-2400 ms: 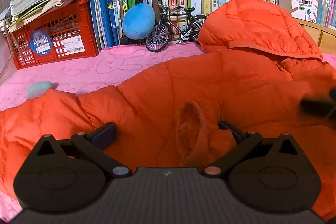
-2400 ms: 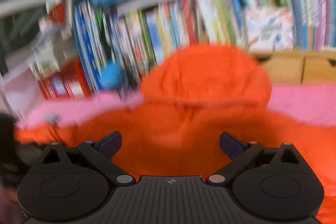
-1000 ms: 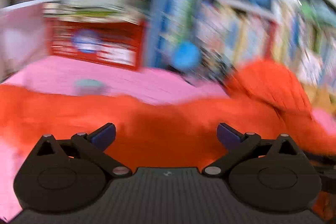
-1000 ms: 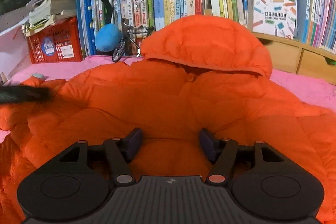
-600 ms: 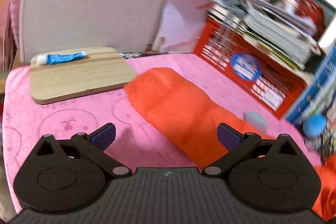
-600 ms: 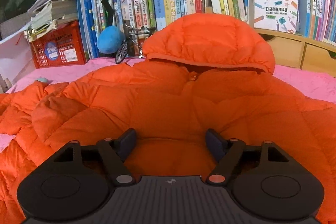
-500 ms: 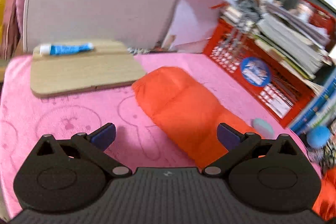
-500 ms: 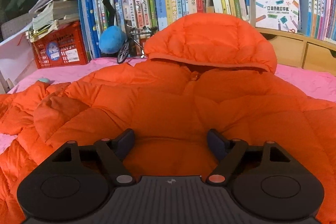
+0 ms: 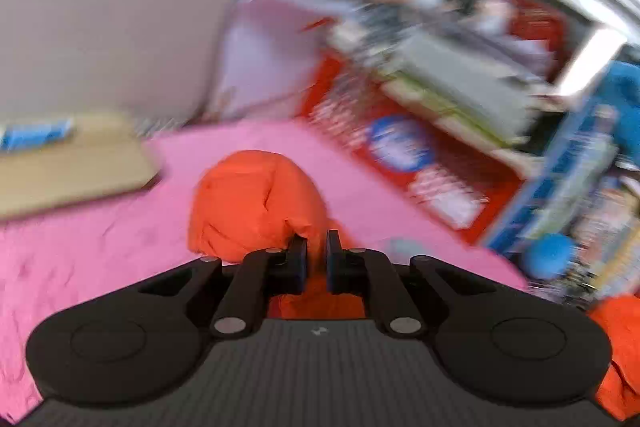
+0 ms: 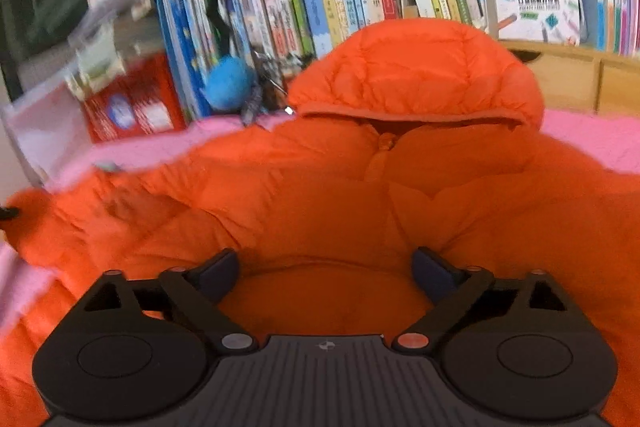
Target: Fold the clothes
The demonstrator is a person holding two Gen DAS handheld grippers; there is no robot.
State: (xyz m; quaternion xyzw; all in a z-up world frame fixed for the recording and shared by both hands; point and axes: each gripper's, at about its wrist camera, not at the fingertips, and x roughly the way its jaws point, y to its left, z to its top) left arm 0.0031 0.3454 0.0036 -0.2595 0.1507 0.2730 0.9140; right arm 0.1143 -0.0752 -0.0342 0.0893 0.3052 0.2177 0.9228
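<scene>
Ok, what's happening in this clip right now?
A person with a handheld gripper in each hand is folding an orange hooded puffer jacket spread on a pink cloth. The left gripper has its fingers pinched on the end of the jacket's sleeve, out near a wooden board. The right gripper is open, low over the jacket's body below the hood, holding nothing. No fold is laid over the body yet.

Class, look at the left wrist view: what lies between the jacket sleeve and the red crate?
Only bare pink cloth separates the orange sleeve from the red crate in the left wrist view.
</scene>
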